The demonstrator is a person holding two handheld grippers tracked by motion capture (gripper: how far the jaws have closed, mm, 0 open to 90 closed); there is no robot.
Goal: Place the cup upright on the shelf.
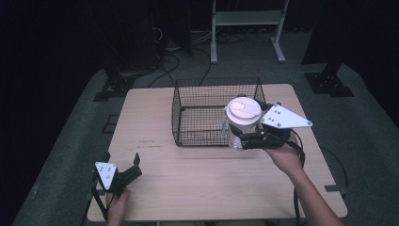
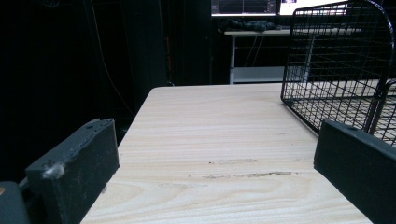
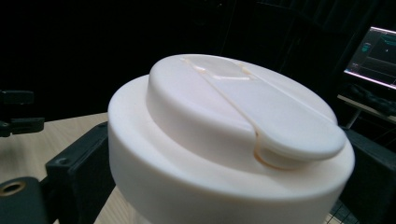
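Note:
A clear bottle with a wide white lid (image 1: 243,113) hangs over the right front corner of the black wire basket (image 1: 197,112). My right gripper (image 1: 240,139) is shut on the bottle below its lid, and the lid (image 3: 233,126) looms large between the jaws in the right gripper view. Near the table's front left corner my left gripper (image 1: 136,165) stands open on the wood with nothing between its jaws. The left gripper view looks along the tabletop (image 2: 219,149) toward the basket (image 2: 341,70).
The light wooden table (image 1: 188,188) has bare surface in front of the basket. Beyond its far edge stand a white metal frame (image 1: 247,28), cables on the grey floor and dark stands. A lit monitor (image 3: 378,56) glows far right.

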